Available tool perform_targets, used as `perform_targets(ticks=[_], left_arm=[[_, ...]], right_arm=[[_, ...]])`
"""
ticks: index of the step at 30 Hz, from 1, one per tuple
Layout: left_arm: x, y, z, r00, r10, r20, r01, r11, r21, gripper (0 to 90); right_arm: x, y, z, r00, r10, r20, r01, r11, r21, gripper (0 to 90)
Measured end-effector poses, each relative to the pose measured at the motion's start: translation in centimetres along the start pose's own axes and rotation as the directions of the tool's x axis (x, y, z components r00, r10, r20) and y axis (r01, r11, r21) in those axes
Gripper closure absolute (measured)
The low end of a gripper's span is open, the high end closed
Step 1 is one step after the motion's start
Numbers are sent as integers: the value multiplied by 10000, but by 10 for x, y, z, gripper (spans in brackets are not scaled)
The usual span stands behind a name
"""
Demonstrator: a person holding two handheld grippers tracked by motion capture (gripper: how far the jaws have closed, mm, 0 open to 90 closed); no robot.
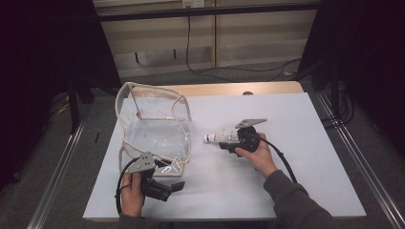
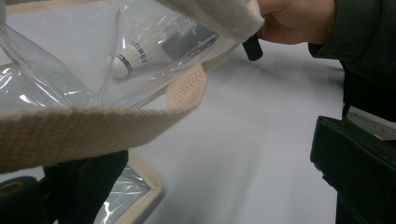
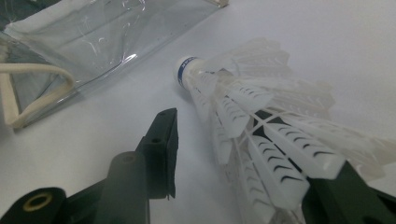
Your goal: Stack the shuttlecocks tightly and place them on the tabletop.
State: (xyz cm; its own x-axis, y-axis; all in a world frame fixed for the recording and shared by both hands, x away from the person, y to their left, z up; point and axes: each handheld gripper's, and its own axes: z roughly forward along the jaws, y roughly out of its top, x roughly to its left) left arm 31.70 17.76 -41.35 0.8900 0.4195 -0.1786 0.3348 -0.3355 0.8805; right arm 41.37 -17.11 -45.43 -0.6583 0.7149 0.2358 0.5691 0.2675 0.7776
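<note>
A white board (image 1: 296,143) covers the wooden table (image 1: 229,88), and everything below is placed against the clear plastic bag (image 1: 155,131) with cream webbing trim that stands open on the board's left part. The bag's webbing strap (image 2: 84,128) runs across the left gripper view, draped over the left jaw. The left gripper (image 1: 167,187) sits at the bag's near edge; its jaws stand wide apart, and whether they pinch the strap I cannot tell. The right gripper (image 1: 229,138) lies just right of the bag, its jaws parted around the feather skirt of a white shuttlecock (image 3: 252,116), one jaw clear of the feathers. The shuttlecock's cork tip (image 1: 208,138) points toward the bag, near it but apart
</note>
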Motion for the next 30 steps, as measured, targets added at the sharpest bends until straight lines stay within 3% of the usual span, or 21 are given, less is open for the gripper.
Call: perform_targets(ticks=[14,19,22,30], left_arm=[[0,0,0,10000,6,6,-6,10000,-7,43],[0,0,0,10000,7,9,-7,10000,-8,43],[0,0,0,10000,9,4,-9,10000,-9,43],[0,0,0,10000,19,-8,-19,10000,-6,43]], right_arm=[[0,2,6,9994,127,311,-121,9997,-194,607],[0,3,7,9989,227,419,-219,9996,-201,670],[-1,3,8,9987,147,491,-137,9997,-218,761],[-2,5,7,9993,146,338,-141,9998,-161,824]])
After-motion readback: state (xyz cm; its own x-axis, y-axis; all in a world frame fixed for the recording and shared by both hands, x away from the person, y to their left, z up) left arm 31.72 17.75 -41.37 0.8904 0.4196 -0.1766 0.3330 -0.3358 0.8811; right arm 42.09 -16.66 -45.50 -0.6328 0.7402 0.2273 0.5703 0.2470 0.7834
